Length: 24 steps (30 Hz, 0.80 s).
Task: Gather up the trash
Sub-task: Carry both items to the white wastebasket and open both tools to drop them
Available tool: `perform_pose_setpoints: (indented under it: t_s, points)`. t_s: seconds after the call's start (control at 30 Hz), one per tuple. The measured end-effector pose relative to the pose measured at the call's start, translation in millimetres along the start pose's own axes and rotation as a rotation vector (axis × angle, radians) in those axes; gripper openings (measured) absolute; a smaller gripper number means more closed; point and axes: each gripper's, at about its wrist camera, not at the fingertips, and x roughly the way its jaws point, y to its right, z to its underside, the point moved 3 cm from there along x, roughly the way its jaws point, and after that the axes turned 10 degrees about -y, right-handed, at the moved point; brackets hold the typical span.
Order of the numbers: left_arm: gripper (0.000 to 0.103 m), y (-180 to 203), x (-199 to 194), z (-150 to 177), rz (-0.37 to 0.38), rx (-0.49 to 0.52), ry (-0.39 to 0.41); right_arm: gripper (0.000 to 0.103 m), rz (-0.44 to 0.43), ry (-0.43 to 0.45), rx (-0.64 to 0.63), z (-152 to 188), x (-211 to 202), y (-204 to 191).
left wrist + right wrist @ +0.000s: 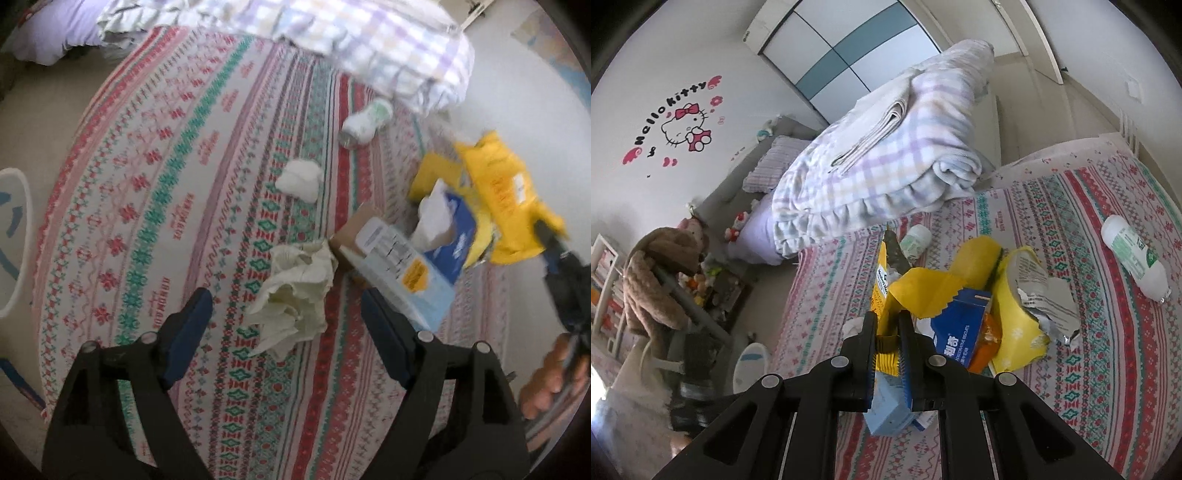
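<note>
My left gripper point(286, 299) is open, its jaws either side of a crumpled cream tissue point(299, 295) on the patterned bedspread point(166, 184). A smaller white tissue wad point(300, 180) and a small white-green bottle point(367, 120) lie farther off. My right gripper point(888, 317) is shut on a yellow snack bag point(923, 291), also seen lifted at the right of the left wrist view point(498, 199). Under it lie a blue biscuit box point(960, 325), a light blue box point(402, 266) and a torn yellow wrapper point(1023, 317). A larger white bottle point(1132, 254) lies at right.
A folded plaid blanket point(886, 166) sits at the head of the bed, with a lilac pillow point(55, 29) beside it. A round white bin point(11, 240) stands on the floor left of the bed. A plush bear on a rack point(661, 280) stands beyond the bed's edge.
</note>
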Motion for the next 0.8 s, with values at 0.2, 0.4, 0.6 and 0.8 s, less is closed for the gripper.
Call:
perform_pose_setpoints:
  t_s: [0.2,0.4,0.6,0.8]
  points:
    - [0.032,-3.9,24.7,-1.0,-0.003,-0.03,-0.053,0.012,-0.015,0.008,-0.034,2.0,-1.3,-5.5]
    - [0.027,-14.6,-16.7,5.8,0.048,-0.065,0.026,0.012,-0.035,0.015,-0.076,4.7,-1.2,-16.5]
    - [0.027,-61.6,-76.4,10.7,0.08,-0.166,0.145,0.012,-0.062,0.017,-0.132,11.4,3.3,-35.3]
    - [0.027,-141.6,-124.5,8.2,0.047,-0.353,0.257,0.012,-0.087,-0.008,-0.19,22.6,19.5,-61.8]
